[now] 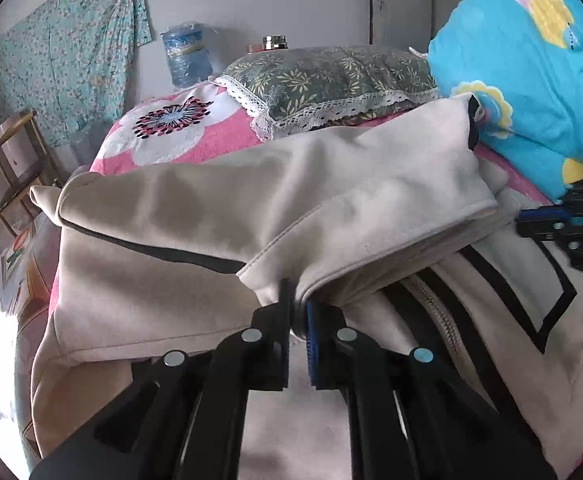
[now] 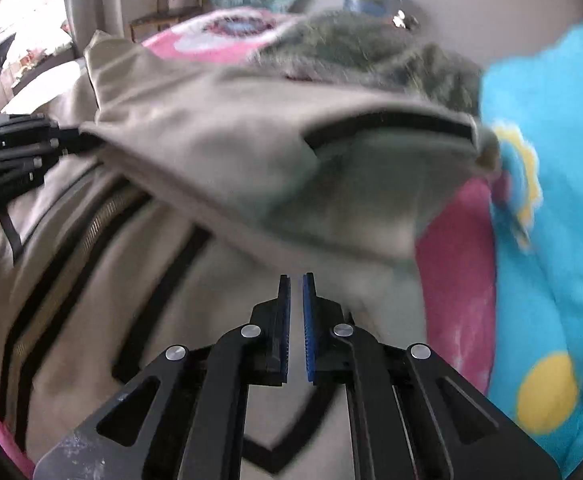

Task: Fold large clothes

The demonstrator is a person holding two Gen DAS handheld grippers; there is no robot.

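Jacket bears no readable writing.

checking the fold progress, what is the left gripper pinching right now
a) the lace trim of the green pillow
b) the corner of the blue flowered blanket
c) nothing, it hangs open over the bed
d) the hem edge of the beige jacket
d: the left gripper is shut on a folded-over hem of the beige jacket, well short of the pillow and the blue blanket.
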